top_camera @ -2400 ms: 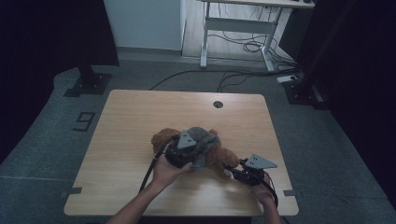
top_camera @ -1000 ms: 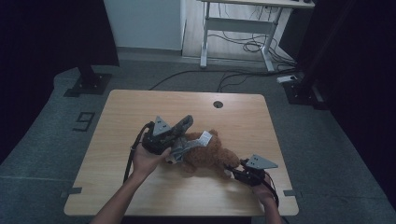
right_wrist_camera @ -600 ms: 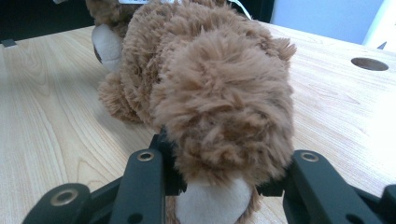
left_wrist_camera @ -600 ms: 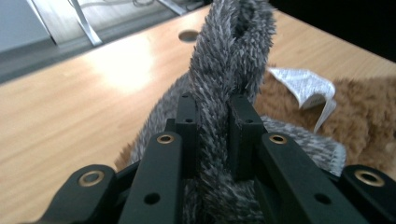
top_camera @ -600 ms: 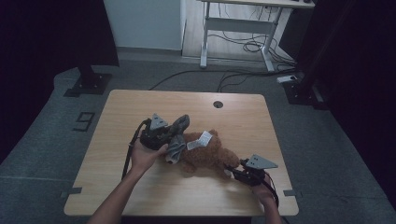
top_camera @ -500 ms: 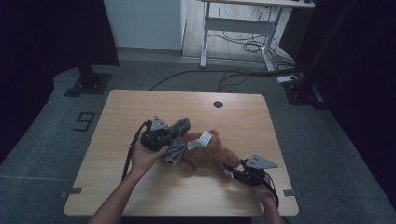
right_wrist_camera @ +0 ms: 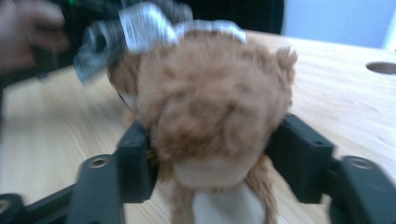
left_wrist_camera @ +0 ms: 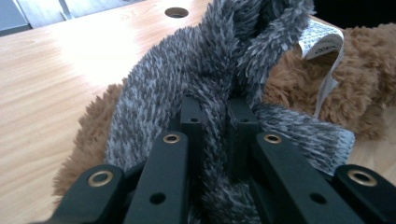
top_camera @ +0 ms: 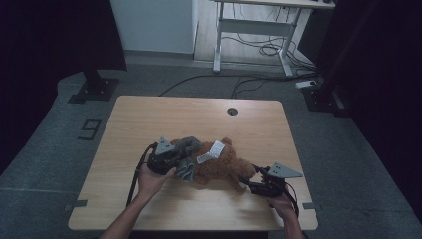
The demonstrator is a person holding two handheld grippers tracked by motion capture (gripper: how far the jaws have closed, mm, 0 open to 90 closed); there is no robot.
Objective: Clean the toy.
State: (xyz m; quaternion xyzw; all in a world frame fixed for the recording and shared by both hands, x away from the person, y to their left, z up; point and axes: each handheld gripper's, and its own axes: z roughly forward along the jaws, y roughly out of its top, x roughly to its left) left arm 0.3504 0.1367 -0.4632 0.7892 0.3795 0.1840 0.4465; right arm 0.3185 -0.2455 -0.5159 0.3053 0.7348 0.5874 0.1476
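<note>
A brown teddy bear (top_camera: 219,167) lies on its side in the middle of the wooden table (top_camera: 149,119), with a white label (top_camera: 211,152) sticking up from it. A grey fuzzy cloth (top_camera: 186,149) hangs off the bear's left end. My left gripper (top_camera: 175,158) is shut on a fold of that grey cloth (left_wrist_camera: 210,70), the jaws nearly together around the pile (left_wrist_camera: 214,126). My right gripper (top_camera: 246,181) is at the bear's right end. There it is shut on a leg of the bear (right_wrist_camera: 210,107), one jaw on each side (right_wrist_camera: 212,158).
A round cable hole (top_camera: 232,111) sits near the table's far edge. Bare tabletop lies to the left and at the back. Beyond the table stand a white desk frame (top_camera: 249,30), floor cables and a black stand base (top_camera: 94,89).
My left gripper has pulled the grey cloth from over the bear's middle toward the left and lowered it a little. The right gripper has held still on the bear.
</note>
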